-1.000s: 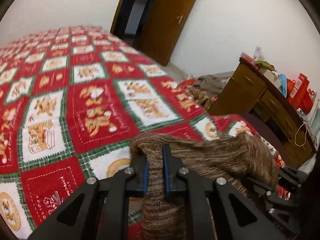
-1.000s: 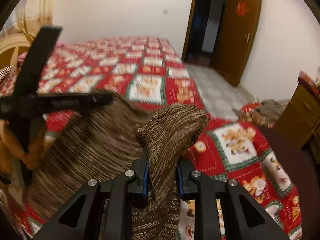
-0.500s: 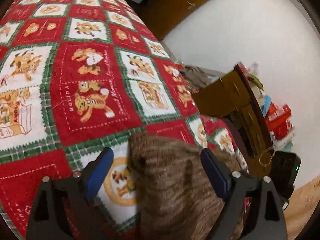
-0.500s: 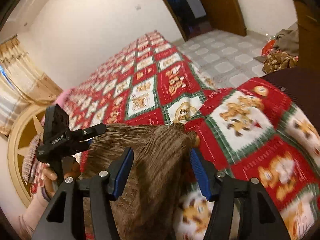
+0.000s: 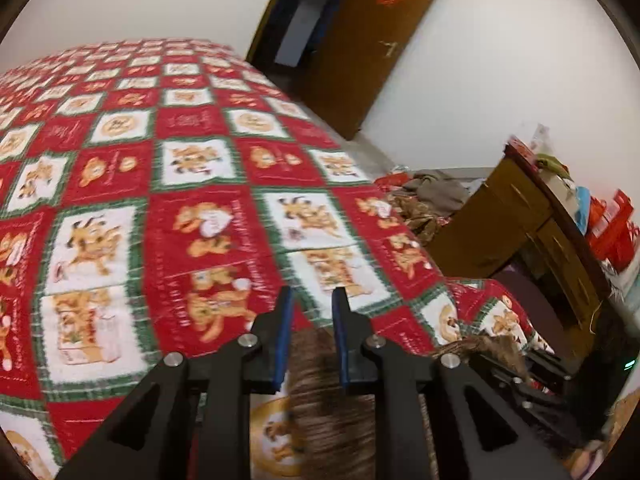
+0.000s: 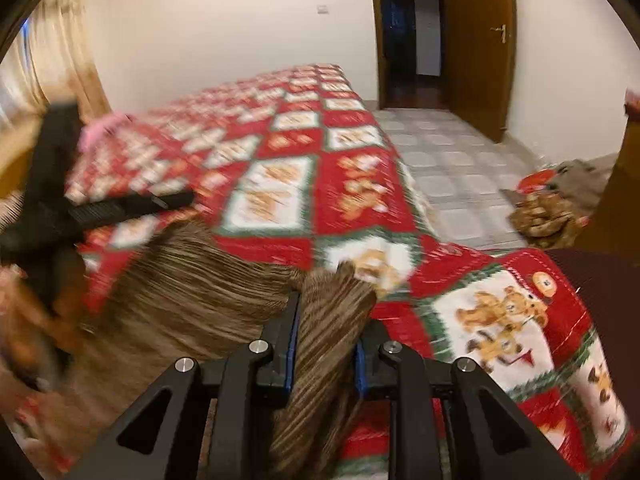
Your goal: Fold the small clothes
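**2 grippers taking hold of a brown knit cloth on the bed**

**Left wrist view.** The left gripper [image 5: 313, 294] points out over the red and white bed cover [image 5: 200, 184]. Its 2 blue pads stand close, with a thin gap between them. The brown knit cloth [image 5: 320, 400] sits low in that gap, near the back of the pads. At the tips only the bed cover shows through. I cannot tell if the pads are squeezing the cloth or just sitting around it. The cloth lies at the near edge of the bed and runs off to the right.

**Right wrist view.** The right gripper [image 6: 326, 320] has a thick bunch of the brown knit cloth [image 6: 180, 288] between its 2 pads. The cloth fills the gap and sticks up above the pads, so this gripper looks closed on it. The rest of the cloth spreads out to the left, toward the black left gripper [image 6: 100, 208]. This picture is blurry, so the far corner is hard to see.

**Doing this step well.** I think this step is grabbing 2 corners for a fold. The knit looks soft and stretchy, so each gripper should take a good deep bite, not just a few threads. Both should lift at the same height and pull gently apart, so the edge goes straight. Then the fold can be laid flat on the bed cover [image 6: 280, 184], away from the edge, so it does not slide off.
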`<action>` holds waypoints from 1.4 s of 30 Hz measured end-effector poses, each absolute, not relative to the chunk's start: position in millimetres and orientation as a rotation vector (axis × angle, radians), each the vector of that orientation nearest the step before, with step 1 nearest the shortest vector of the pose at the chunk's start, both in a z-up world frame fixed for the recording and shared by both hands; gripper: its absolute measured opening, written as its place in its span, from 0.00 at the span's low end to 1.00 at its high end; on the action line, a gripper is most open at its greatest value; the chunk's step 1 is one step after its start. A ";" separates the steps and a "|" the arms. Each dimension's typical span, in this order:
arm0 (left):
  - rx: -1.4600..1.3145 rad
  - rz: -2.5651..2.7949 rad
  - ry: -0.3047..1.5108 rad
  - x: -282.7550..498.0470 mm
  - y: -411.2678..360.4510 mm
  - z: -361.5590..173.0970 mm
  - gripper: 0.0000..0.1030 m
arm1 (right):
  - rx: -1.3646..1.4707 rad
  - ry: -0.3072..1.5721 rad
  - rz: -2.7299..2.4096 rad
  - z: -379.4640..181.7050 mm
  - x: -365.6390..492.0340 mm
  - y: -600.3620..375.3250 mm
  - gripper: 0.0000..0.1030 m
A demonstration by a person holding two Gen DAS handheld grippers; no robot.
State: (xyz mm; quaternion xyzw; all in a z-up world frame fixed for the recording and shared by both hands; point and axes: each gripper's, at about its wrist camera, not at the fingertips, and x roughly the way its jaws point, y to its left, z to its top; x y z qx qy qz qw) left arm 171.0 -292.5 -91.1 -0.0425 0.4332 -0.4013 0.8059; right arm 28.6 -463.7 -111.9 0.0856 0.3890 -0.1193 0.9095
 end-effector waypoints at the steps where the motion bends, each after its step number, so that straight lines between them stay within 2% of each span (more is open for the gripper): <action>1: -0.100 -0.860 0.934 172.6 -287.1 -90.0 0.26 | 0.201 0.792 -0.273 -109.3 23.3 -469.6 0.32; 2: -0.098 -0.856 0.930 172.1 -281.8 -86.7 0.33 | 0.203 0.777 -0.306 -105.4 17.0 -473.2 0.36; 3: -0.087 -0.845 0.923 171.4 -278.7 -82.7 0.47 | 0.200 0.752 -0.356 -98.9 7.4 -474.3 0.42; 4: -0.070 -0.830 0.920 171.2 -276.1 -80.9 0.55 | 0.201 0.709 -0.425 -86.7 -7.4 -475.2 0.43; 5: -0.058 -0.829 0.915 169.9 -267.4 -77.6 0.67 | 0.195 0.684 -0.482 -77.3 -20.0 -474.5 0.43; 6: -0.055 -0.839 0.908 164.6 -261.3 -76.4 0.70 | 0.188 0.663 -0.509 -68.8 -30.7 -472.1 0.43; 8: -0.016 -0.856 0.894 151.1 -253.6 -75.1 0.70 | 0.177 0.615 -0.460 -47.2 -59.6 -454.2 0.43; 11: 0.102 -0.888 0.854 115.9 -245.4 -76.9 0.70 | 0.078 0.637 -0.261 -31.4 -91.8 -392.2 0.43; 17: 0.248 -0.816 0.824 52.7 -229.5 -93.8 0.70 | -0.123 0.707 -0.137 -46.6 -113.7 -296.9 0.40; 23: 0.300 -0.715 0.788 31.8 -219.2 -107.4 0.70 | -0.065 0.857 -0.155 -95.3 -109.1 -298.1 0.31; 25: 0.316 -0.688 0.777 26.7 -215.6 -106.0 0.70 | -0.065 0.867 -0.174 -104.7 -116.9 -302.6 0.24; 31: 0.353 -0.662 0.750 7.5 -204.6 -99.6 0.71 | 0.011 0.846 -0.209 -96.2 -144.3 -307.6 0.23; 42: 0.469 -0.600 0.855 -23.1 -181.7 -127.0 0.71 | 0.105 0.887 -0.310 -82.5 -198.9 -301.8 0.24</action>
